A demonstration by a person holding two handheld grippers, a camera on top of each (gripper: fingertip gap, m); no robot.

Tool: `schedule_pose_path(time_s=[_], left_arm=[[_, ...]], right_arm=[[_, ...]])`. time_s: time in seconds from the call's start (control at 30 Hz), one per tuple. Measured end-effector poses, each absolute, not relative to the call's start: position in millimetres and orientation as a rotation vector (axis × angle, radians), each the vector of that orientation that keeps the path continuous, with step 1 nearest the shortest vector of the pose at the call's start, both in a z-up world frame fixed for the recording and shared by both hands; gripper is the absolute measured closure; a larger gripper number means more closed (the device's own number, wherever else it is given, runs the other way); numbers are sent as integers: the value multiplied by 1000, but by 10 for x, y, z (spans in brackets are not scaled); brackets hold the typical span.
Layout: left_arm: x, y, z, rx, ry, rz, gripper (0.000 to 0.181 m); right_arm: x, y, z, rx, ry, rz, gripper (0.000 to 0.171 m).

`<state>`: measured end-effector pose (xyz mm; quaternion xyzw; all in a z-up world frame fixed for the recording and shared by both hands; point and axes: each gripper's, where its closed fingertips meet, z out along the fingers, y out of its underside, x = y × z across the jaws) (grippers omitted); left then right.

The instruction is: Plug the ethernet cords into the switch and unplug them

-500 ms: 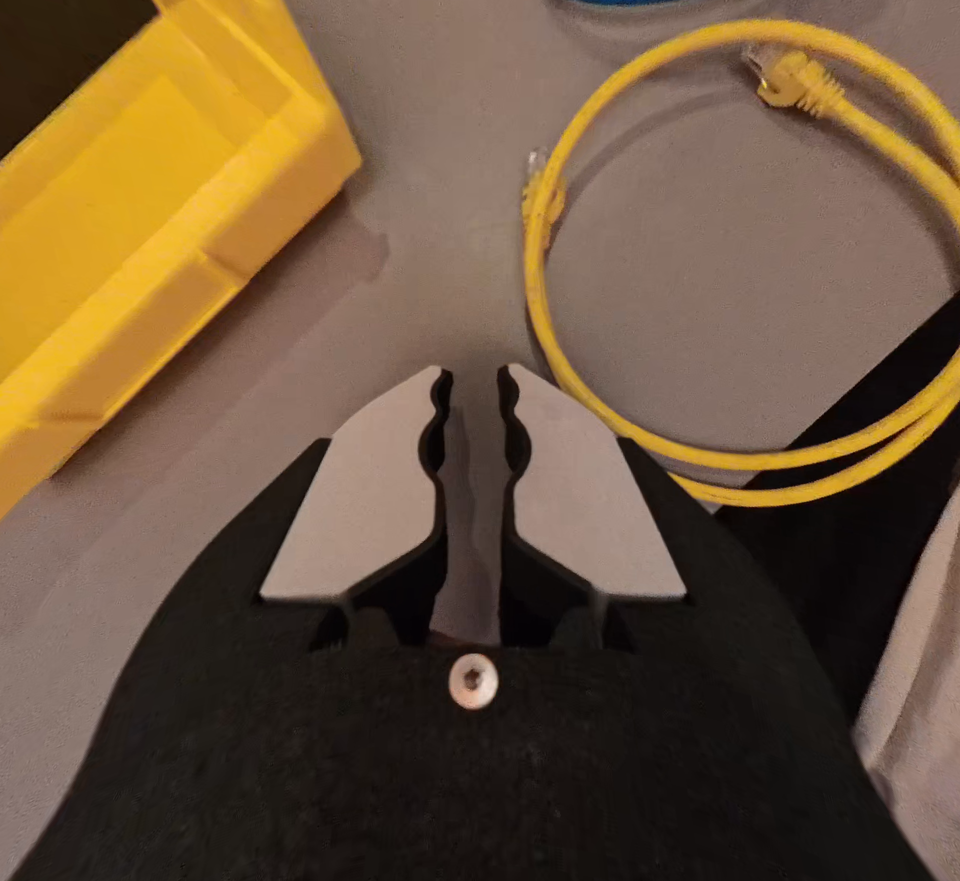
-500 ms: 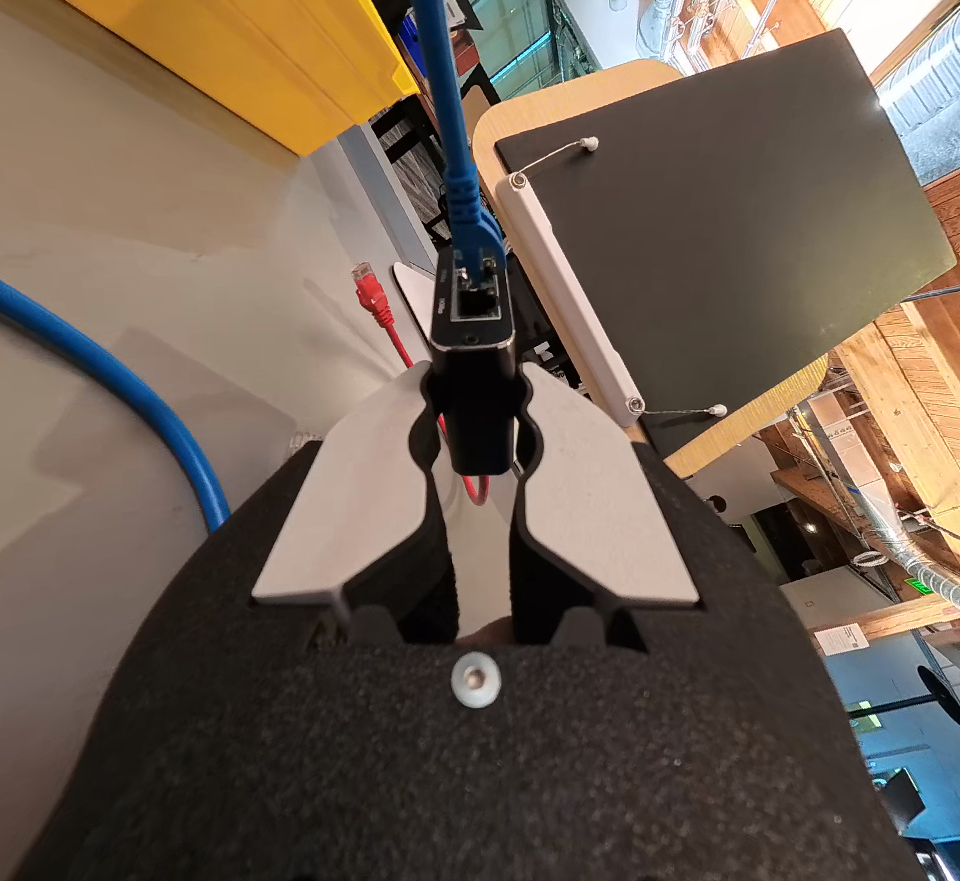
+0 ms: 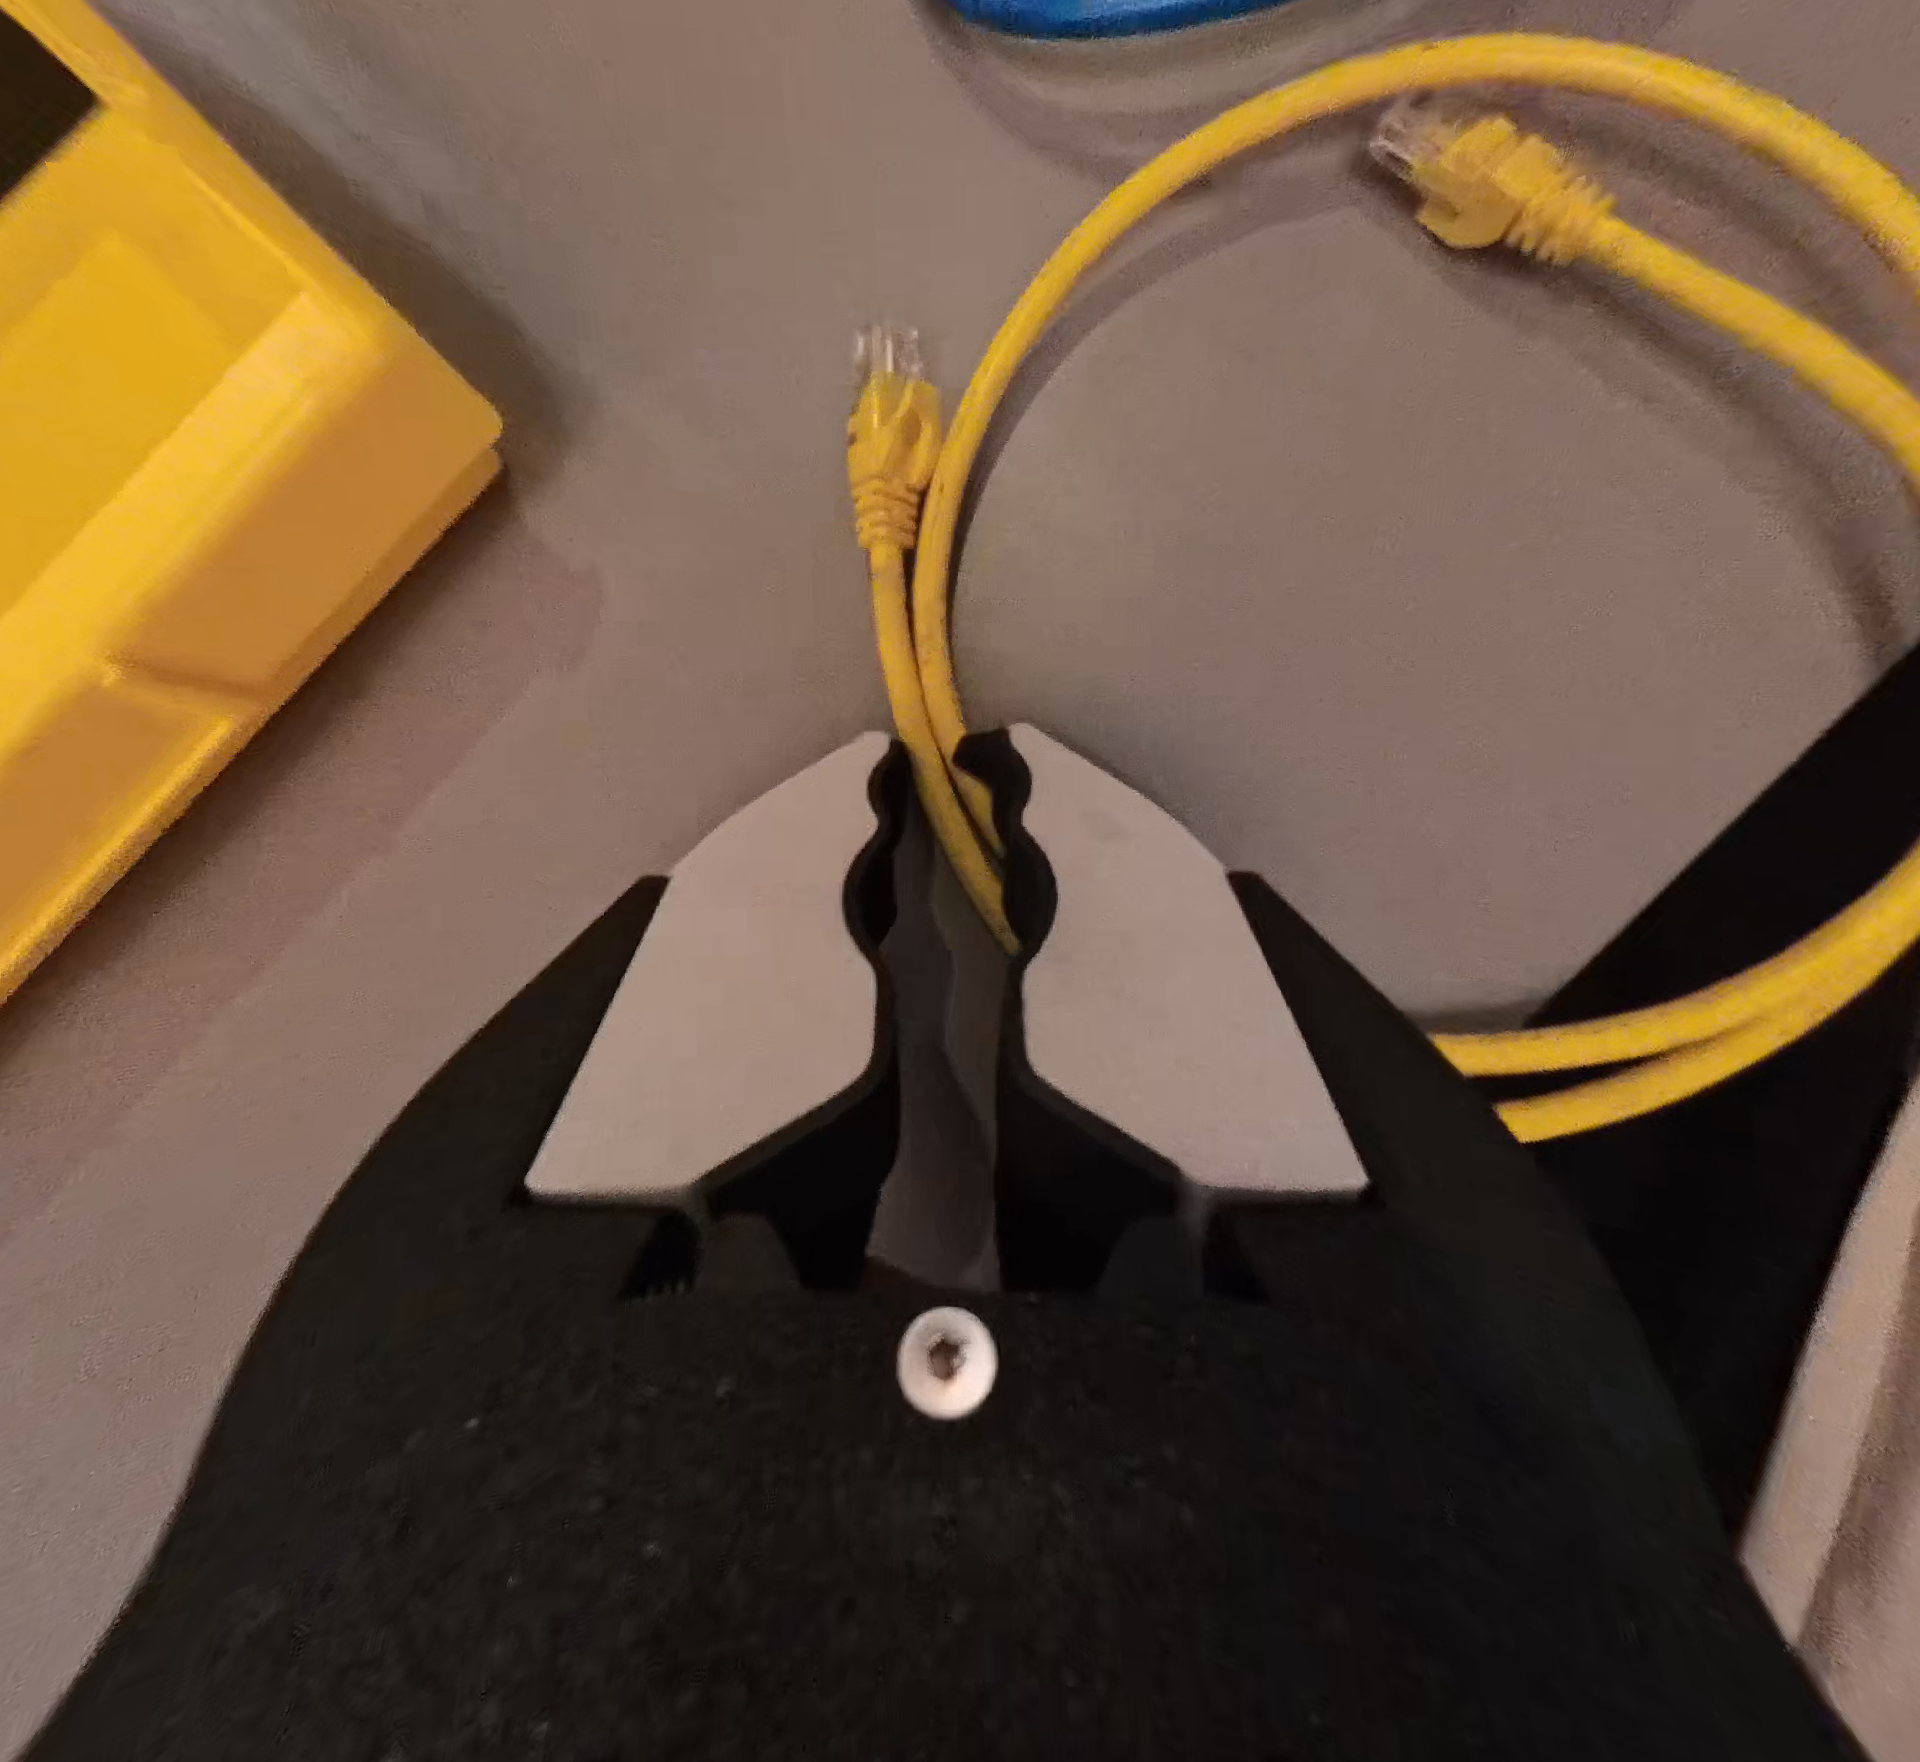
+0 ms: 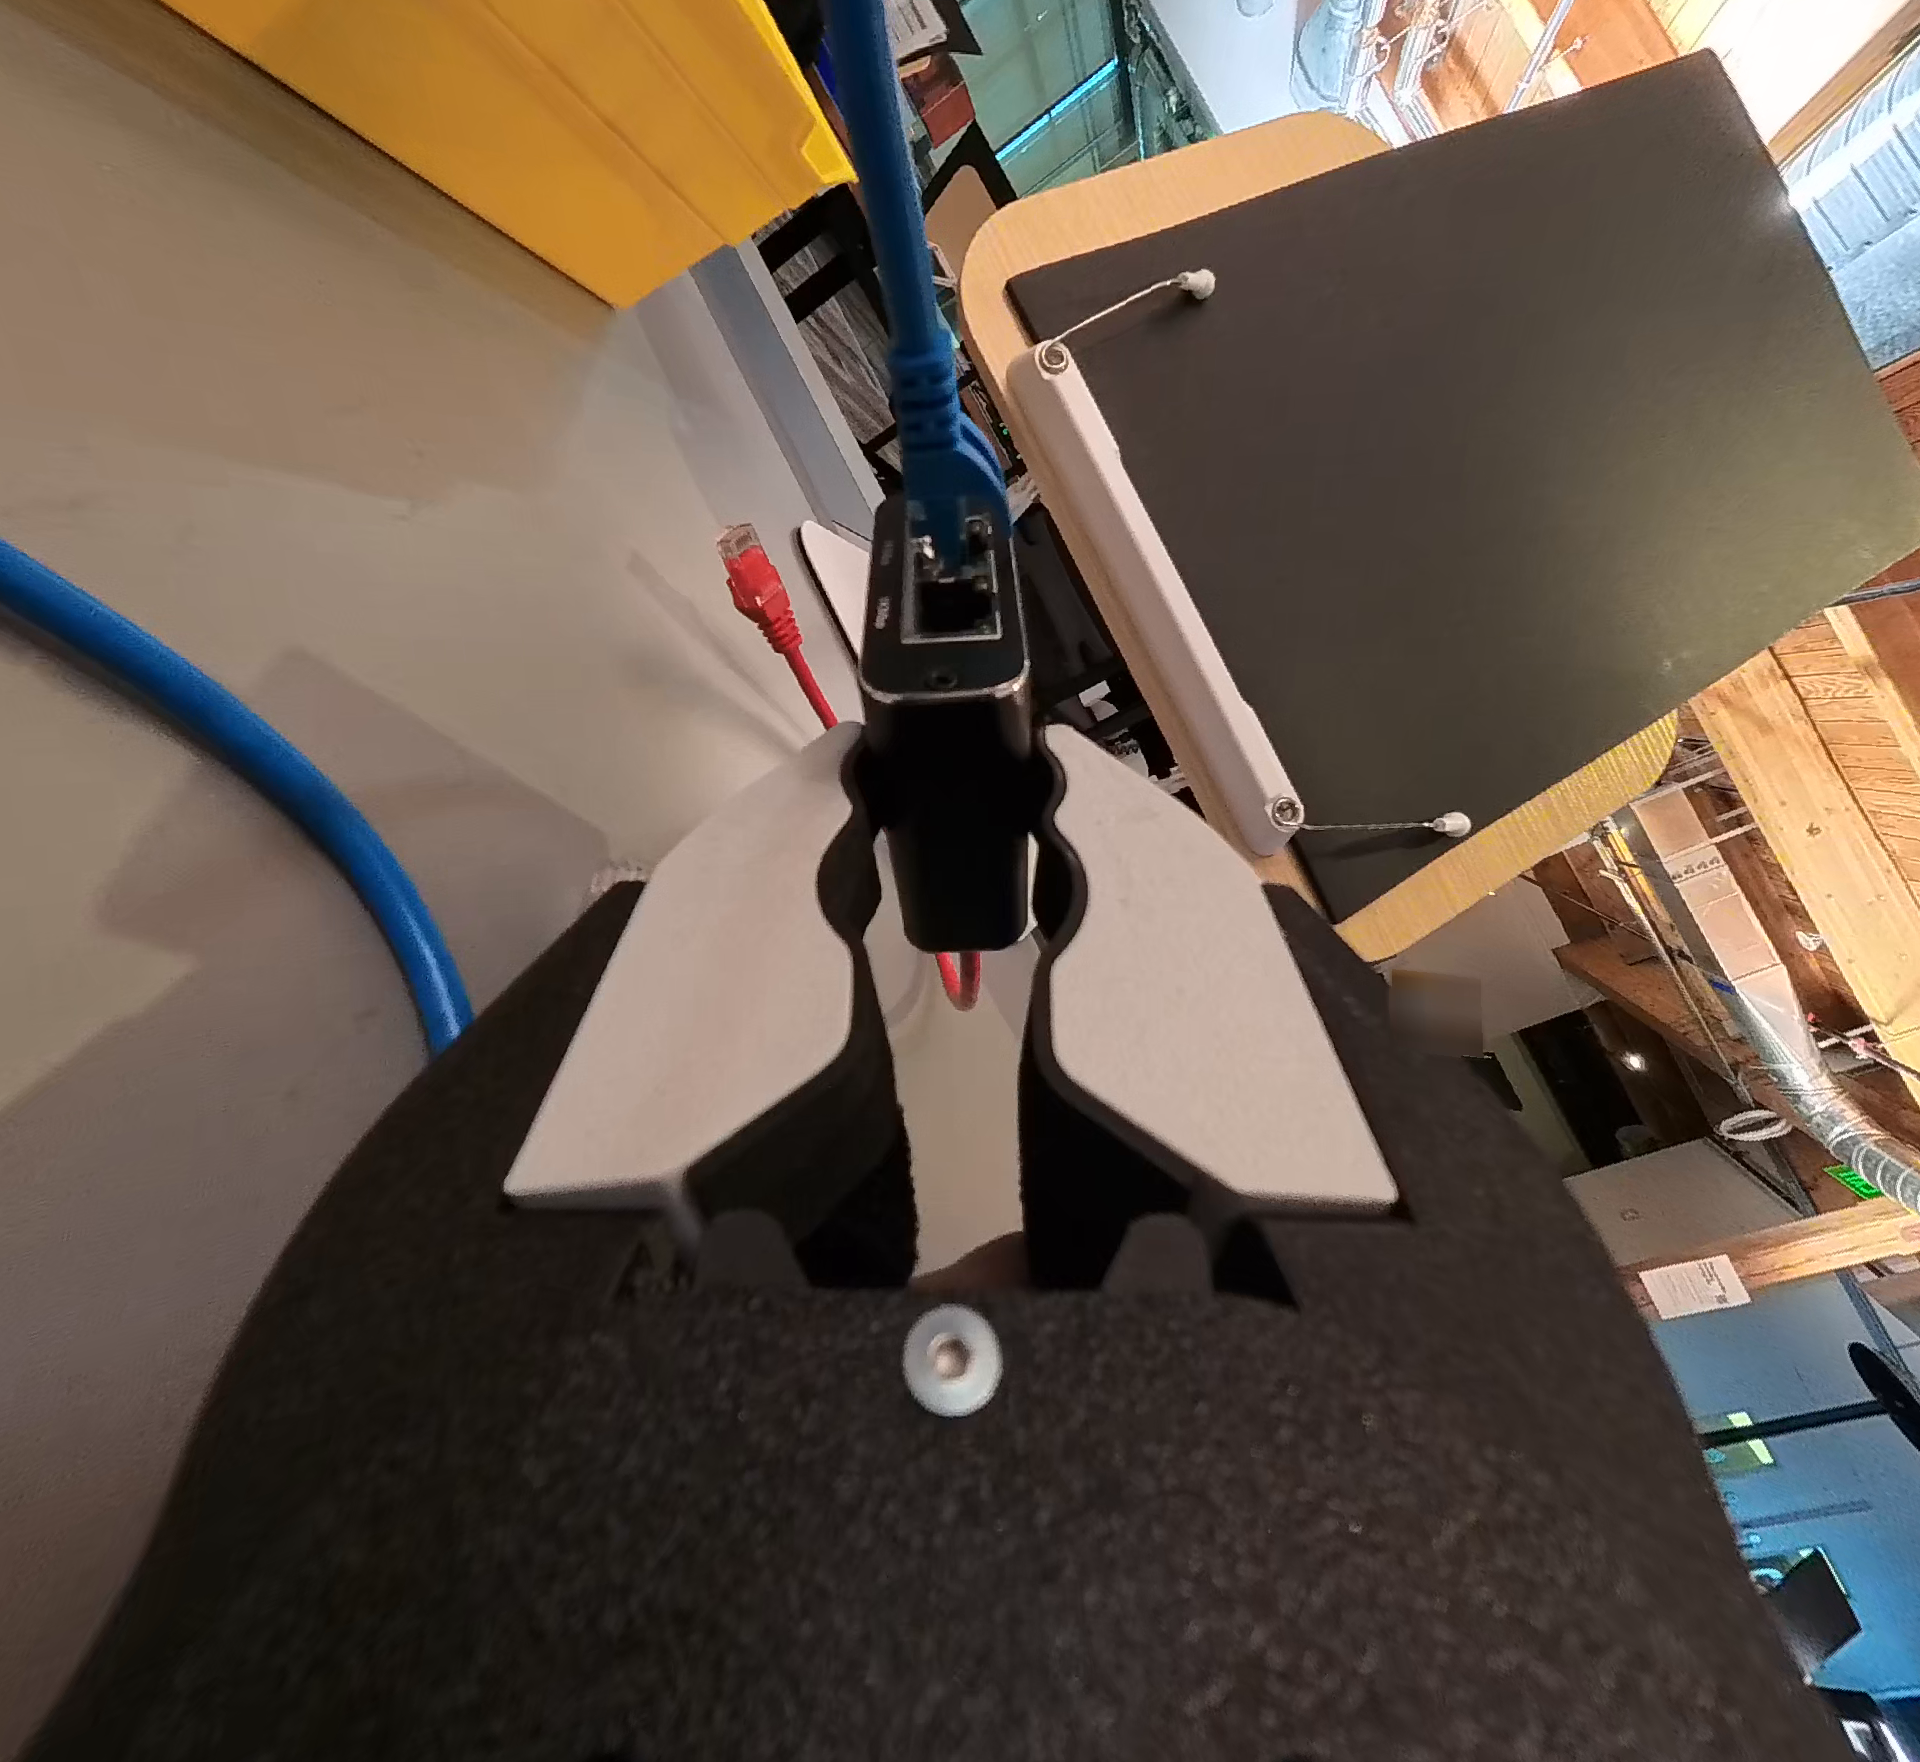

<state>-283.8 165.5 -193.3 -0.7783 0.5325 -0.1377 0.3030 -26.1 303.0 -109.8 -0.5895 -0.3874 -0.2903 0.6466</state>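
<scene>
In the left wrist view a yellow ethernet cord (image 3: 1455, 55) lies looped on the grey table. One plug (image 3: 888, 434) is just ahead of my left gripper (image 3: 940, 741) and the other plug (image 3: 1486, 185) lies at the upper right. The left jaws stand a narrow gap apart, and two strands of the yellow cord run through that gap. In the right wrist view my right gripper (image 4: 951, 756) is shut on the small black switch (image 4: 951, 777). A blue cord (image 4: 883, 154) is plugged into its upper port. The lower port (image 4: 951, 611) is empty.
A yellow bin (image 3: 208, 465) stands at the left and also shows in the right wrist view (image 4: 468, 50). A loop of blue cord (image 3: 1091, 13) lies beyond the yellow one. A red cord's plug (image 4: 758, 590) lies behind the switch. A black panel (image 4: 1455, 465) stands to the right. Spacing between my two grippers at the tips: around 30 cm.
My left gripper has moved over to the yellow cord, so that its strands now lie between the fingers. Its jaw gap looks unchanged. The right gripper still holds the switch.
</scene>
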Motion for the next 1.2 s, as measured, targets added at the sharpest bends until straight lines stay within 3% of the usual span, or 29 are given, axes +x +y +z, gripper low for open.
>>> schedule_pose_path(time_s=[0.03,0.57,0.9,1.03,1.2], left_arm=[[-2822,1683,-1933,-2062,1378,-349,167],[-2772,1871,-1571,-2076,1210,-471,178],[-2098,1741,-817,-2034,847,-1459,181],[-2110,1935,-791,-2028,917,-1183,181],[-2137,1754,-1402,-2032,1307,-679,164]], right_arm=[[-260,3031,-1099,-1341,-882,-661,145],[-273,3031,-1103,-1341,-886,-659,145],[-410,2845,-784,-1098,-889,-751,145],[-428,2834,-822,-1104,-919,-775,145],[-349,2895,-883,-1175,-903,-738,145]])
